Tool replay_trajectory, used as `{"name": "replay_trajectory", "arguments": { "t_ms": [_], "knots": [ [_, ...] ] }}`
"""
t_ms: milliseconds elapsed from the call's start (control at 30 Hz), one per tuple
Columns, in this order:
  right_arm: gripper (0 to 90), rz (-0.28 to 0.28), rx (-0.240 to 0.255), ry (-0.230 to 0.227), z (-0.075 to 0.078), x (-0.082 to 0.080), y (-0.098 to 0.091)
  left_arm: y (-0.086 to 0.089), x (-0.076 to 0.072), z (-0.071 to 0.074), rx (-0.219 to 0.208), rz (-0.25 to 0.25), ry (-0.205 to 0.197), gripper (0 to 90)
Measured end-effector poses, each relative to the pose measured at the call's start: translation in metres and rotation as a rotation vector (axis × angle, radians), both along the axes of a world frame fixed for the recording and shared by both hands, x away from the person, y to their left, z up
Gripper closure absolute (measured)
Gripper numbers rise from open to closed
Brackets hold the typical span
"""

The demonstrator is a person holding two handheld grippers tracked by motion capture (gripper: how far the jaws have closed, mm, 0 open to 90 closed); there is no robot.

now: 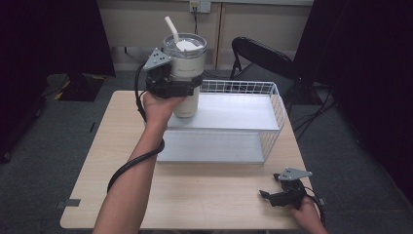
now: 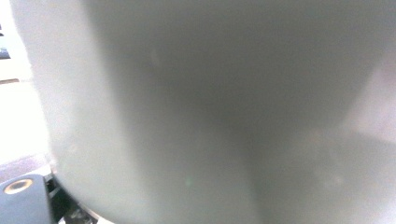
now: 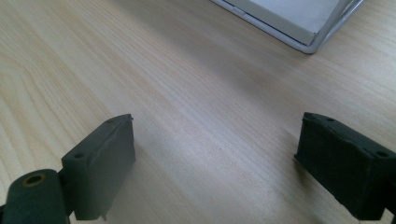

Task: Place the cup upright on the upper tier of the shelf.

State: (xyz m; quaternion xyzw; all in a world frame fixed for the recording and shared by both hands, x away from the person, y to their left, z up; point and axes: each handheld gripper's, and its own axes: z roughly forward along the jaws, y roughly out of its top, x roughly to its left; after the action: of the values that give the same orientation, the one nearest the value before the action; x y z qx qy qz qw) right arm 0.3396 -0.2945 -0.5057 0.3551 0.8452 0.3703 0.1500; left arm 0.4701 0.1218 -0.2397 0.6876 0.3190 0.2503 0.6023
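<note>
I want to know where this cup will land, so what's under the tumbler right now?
The tumbler, clamped in the left claw, sits over the left end of the wire rack's upper shelf. That shelf looks bare there. Whether its base touches the shelf can't be told; the hand covers that edge.

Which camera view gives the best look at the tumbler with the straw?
The high view: it shows the whole tumbler, lid and straw, clamped by the left gripper above the rack's upper shelf. The left gripper view shows a blurred close-up of its pale wall.
</note>
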Motion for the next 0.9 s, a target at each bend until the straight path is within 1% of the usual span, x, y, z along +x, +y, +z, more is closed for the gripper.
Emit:
{"name": "replay_trajectory", "arguments": {
  "t_ms": [133, 333, 433, 533, 567, 700, 900],
  "knots": [
    [10.8, 0.0, 0.001, 0.001, 0.0, 0.0, 0.0, -0.003, 0.002, -0.004, -0.017, 0.001, 0.0, 7.2],
    [10.8, 0.0, 0.001, 0.0, 0.0, 0.0, 0.0, -0.006, 0.006, -0.008, 0.003, 0.007, 0.001, 7.2],
    [10.7, 0.0, 0.001, 0.001, 0.0, 0.0, 0.0, -0.009, 0.008, -0.011, -0.005, 0.007, 0.002, 7.2],
    [10.8, 0.0, 0.001, 0.002, 0.0, 0.0, 0.0, -0.011, 0.01, -0.013, 0.004, 0.011, 0.0, 7.2],
    [10.7, 0.0, 0.001, 0.002, 0.0, 0.0, 0.0, -0.011, 0.01, -0.013, -0.002, 0.01, 0.005, 7.2],
    [10.8, 0.0, 0.001, 0.001, 0.0, 0.0, 0.0, -0.013, 0.012, -0.015, -0.002, 0.01, 0.006, 7.2],
    [10.8, 0.001, 0.001, 0.001, 0.0, 0.0, 0.0, -0.018, 0.014, -0.018, 0.007, 0.01, 0.004, 7.2]
  ]
}}
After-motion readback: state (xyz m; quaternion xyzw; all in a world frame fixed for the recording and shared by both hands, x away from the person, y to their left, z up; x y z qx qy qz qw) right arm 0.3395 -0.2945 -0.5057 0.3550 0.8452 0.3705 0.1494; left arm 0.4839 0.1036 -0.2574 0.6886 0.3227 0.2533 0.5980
